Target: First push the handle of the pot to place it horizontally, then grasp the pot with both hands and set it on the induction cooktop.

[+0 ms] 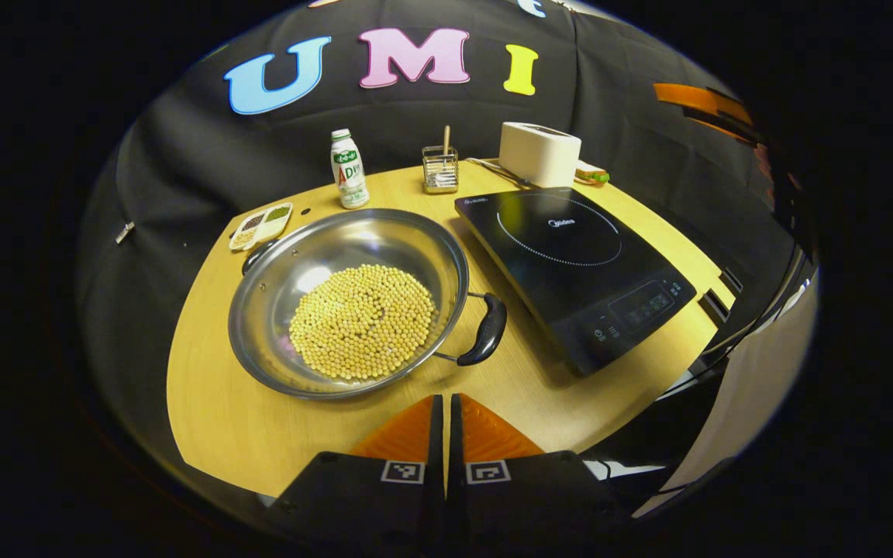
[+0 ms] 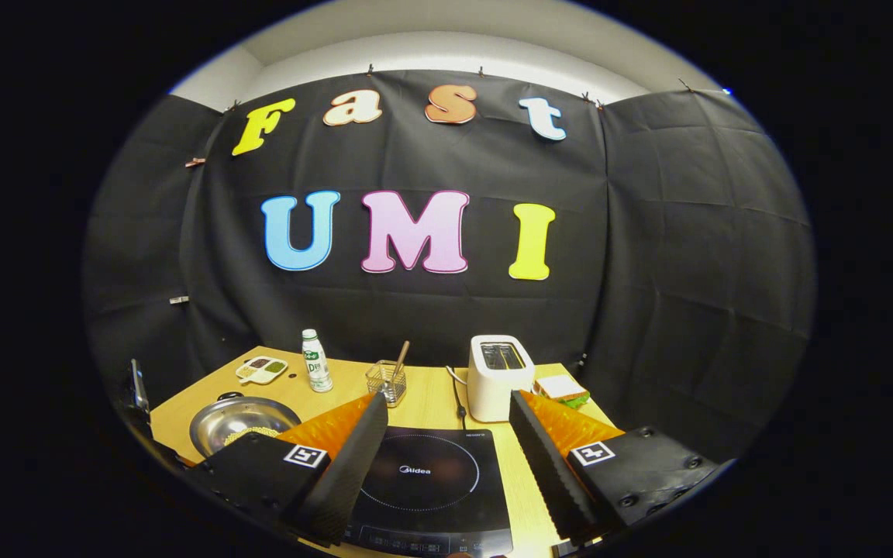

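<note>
1. The surface is a light wooden table (image 1: 214,411) with a rounded front edge; black cloth closes the booth behind it, and in the right gripper view a strip of white wall shows above the cloth at the top of the frame.
2. In the left gripper view the steel pot (image 1: 276,310) sits left of centre on the table, filled with pale yellow beans (image 1: 361,322). One black handle (image 1: 485,329) points to the lower right, the other is at the upper left rim.
3. The induction cooktop (image 1: 570,271) lies just beside the pot, at centre right, apart from it.
4. The left gripper (image 1: 446,422) at the bottom of its view has its orange fingers pressed together, holding nothing, in front of the pot.
5. The right gripper (image 2: 443,442) has its fingers wide apart, above the cooktop.
6. Along the back of the table: a bottle (image 1: 349,169), a small wire holder (image 1: 440,169), a white toaster (image 1: 539,153).
7. The small dish (image 1: 260,225) at the upper left holds something dark and green, perhaps spices; it is too small to tell.
8. In the right gripper view the left finger hides part of the pot.
</note>
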Tool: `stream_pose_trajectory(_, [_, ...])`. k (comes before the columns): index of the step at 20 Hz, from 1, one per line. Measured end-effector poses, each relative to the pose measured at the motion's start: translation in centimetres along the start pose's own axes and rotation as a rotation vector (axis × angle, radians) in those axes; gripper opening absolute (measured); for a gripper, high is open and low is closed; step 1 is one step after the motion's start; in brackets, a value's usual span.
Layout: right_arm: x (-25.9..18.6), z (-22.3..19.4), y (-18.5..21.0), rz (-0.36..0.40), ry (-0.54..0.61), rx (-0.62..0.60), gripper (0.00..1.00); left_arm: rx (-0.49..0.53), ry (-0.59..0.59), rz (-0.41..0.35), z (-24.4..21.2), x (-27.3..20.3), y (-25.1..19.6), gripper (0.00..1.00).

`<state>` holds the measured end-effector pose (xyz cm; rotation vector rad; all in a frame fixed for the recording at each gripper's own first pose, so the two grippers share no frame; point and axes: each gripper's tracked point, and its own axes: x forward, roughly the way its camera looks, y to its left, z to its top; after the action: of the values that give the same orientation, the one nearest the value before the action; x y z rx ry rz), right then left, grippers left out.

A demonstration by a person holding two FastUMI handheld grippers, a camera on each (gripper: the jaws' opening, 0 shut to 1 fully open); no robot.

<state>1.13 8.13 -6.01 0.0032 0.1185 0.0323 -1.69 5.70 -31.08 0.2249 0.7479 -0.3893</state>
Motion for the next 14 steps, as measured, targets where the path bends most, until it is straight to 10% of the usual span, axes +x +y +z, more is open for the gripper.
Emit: stream_pose_trajectory(14, [-0.4,-0.6,-4.5,-0.098,0.022,0.012,0.98,0.084,0.038,-0.045,1.4,4.2,-1.5,0.05])
